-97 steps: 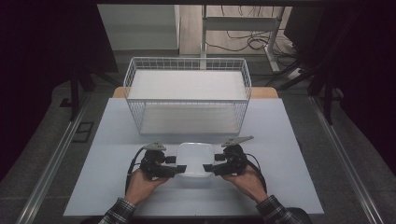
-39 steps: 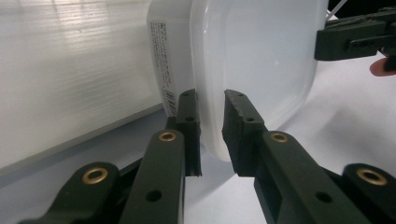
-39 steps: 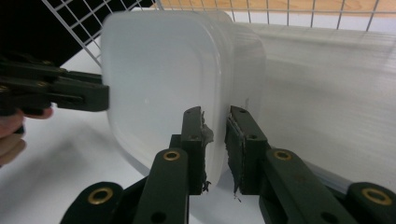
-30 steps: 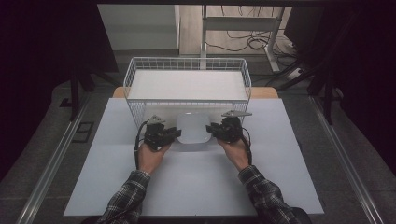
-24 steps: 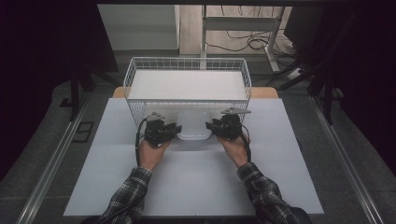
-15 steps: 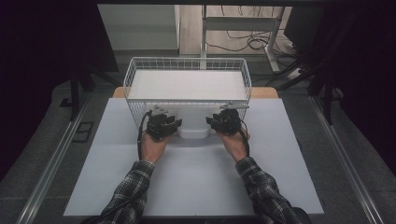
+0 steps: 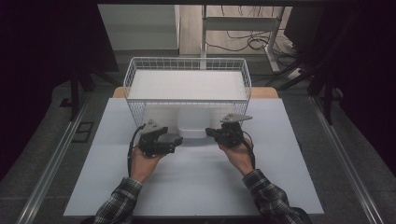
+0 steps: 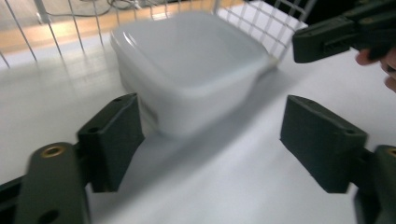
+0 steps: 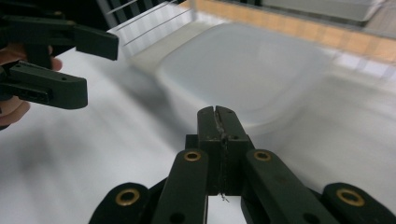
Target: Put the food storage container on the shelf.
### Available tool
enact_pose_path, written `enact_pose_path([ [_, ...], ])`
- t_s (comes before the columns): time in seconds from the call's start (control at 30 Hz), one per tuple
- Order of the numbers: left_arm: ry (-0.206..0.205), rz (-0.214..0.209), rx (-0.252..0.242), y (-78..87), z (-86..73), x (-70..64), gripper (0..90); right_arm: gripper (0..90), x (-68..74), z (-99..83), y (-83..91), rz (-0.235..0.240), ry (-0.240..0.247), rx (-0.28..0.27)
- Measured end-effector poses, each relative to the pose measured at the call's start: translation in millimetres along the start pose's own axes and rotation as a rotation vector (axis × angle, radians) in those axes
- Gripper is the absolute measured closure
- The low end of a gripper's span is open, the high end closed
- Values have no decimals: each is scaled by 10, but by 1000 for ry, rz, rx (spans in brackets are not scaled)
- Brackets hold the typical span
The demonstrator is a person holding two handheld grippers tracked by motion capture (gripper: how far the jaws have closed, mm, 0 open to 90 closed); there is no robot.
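Left claw [image 8: 210, 140]: gaping wide, gripping nothing; tub [image 8: 187, 70] sitting just ahead, nearer its left jaw.
Right claw [image 9: 218, 122]: pinched fully together, empty, pointing at the tub's rim.
Tub: resting on the table [image 7: 201, 177] between both claws, against the basket [image 7: 187, 100] front.
Progress: tub looking parked at the basket; lifting it in appears left.

White lidded plastic container [image 7: 193, 125] on white table [image 7: 196, 186], directly before white wire basket [image 7: 187, 86]; left gripper [image 7: 173, 140] at its left, right gripper [image 7: 210, 133] at its right.
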State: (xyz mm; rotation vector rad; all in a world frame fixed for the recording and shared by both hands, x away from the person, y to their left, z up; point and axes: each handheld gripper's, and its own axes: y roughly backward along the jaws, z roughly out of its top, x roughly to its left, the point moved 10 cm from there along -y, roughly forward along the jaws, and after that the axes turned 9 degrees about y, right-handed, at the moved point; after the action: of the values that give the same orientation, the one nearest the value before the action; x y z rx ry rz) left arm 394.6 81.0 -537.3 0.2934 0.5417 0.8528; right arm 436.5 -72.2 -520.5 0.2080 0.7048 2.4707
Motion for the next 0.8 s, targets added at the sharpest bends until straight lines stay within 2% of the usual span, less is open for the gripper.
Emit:
enact_pose_path([
  [0.03, 8, -17, 4, 45, -65, -23, 170, 885, 54, -25, -26, 13, 9, 10],
  [0.1, 13, -26, 7, 102, -132, -47, 133, 885, 128, -70, -102, 22, 35, 36],
  [0.13, 1, -37, -7, 143, -164, -66, 108, 885, 152, -86, -142, 23, 46, 47],
  [0.2, -12, -33, -11, 206, -223, -78, 77, 885, 188, -102, -217, 28, 53, 59],
  [0.27, -34, -29, 7, 255, -311, -86, 52, 885, 204, -115, -294, 28, 65, 71],
  [0.33, -69, -8, 23, 311, -409, -81, 39, 885, 195, -130, -367, 21, 72, 82],
  [0.53, -86, -30, 60, 405, -557, -118, 35, 885, 101, -142, -526, 1, 53, 95],
  [0.67, -48, -96, 77, 415, -593, -179, 33, 885, 49, -121, -576, -5, 44, 89],
  [0.8, -47, -121, 90, 408, -606, -208, 31, 885, -4, -91, -623, -12, 37, 88],
])
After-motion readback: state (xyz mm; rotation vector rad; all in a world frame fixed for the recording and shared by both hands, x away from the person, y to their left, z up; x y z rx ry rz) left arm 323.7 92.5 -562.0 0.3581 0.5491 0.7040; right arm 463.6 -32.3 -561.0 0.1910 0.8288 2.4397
